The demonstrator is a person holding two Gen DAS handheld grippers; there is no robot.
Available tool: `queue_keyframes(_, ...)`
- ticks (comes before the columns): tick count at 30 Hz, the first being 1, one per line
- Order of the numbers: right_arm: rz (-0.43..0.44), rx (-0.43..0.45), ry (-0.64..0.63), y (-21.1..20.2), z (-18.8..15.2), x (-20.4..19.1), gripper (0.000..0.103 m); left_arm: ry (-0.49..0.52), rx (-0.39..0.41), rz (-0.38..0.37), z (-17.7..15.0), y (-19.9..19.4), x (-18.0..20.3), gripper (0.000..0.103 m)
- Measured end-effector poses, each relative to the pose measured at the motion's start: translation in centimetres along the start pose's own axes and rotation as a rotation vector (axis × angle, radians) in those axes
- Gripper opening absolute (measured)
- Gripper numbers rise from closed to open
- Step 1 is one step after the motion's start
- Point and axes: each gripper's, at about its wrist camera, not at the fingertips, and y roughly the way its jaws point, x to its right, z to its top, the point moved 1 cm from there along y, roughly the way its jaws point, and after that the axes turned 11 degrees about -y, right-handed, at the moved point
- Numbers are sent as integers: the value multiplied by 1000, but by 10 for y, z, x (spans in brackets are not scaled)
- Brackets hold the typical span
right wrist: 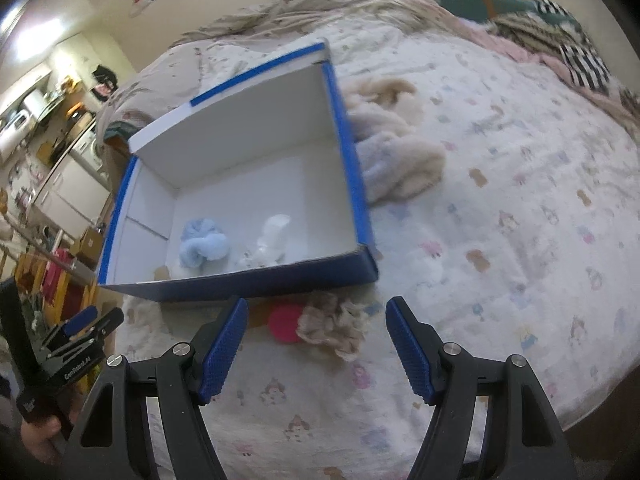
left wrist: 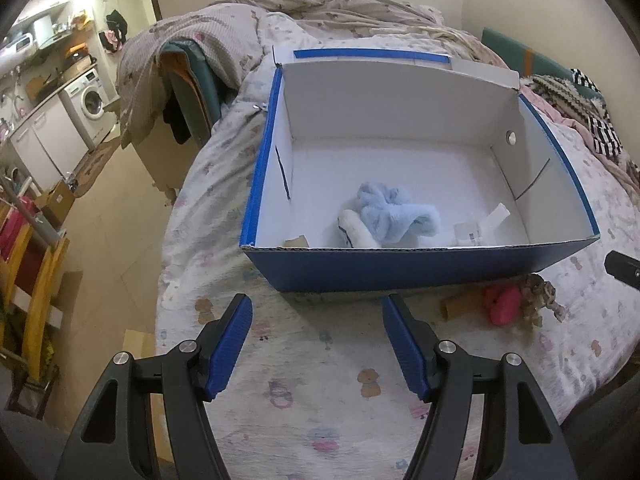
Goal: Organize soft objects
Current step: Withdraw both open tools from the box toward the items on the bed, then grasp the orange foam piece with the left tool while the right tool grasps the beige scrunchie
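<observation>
Patterned bedding point(left wrist: 320, 380) carried a blue box point(left wrist: 400, 268). From the left wrist, a light blue cloth point(left wrist: 390, 214) and a white roll point(left wrist: 360, 232) lay inside the box, a washing machine point(left wrist: 90, 104) far left of it. The left gripper point(left wrist: 317, 306) stood wide open, holding nothing.

From the right wrist only, beige fluffy cloths point(right wrist: 396, 152) lay against the box's right wall, and a pink item point(right wrist: 285, 323) touched a tan cloth point(right wrist: 334, 326) before the box. The right gripper point(right wrist: 316, 307) was wide open, empty.
</observation>
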Motion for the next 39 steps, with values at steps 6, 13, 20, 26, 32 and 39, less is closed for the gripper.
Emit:
queue_keyframes(6,-45,-131,60,31,-8,14,76,-20,-33,-13,2,8,-1,65)
queue_keyframes(13,-18,-278,128,81,-13,23,76,-48,-79,-30,4,19,2,65)
queue_keyframes(20,-15,-304,132,101,-7,16,76,-35,-111,-39,2,28,11,65)
queue_keyframes(26,-49,-296,56,97,-3,8,18,-13,-133,-39,-1,37,19,65)
queue_keyframes(32,-5,-242,40,70,-10,16,6,33,-119,-15,-5,41,23,65)
queue_keyframes(39,96,-119,101,19,-15,23,5,28,-144,-25,-7,47,25,65)
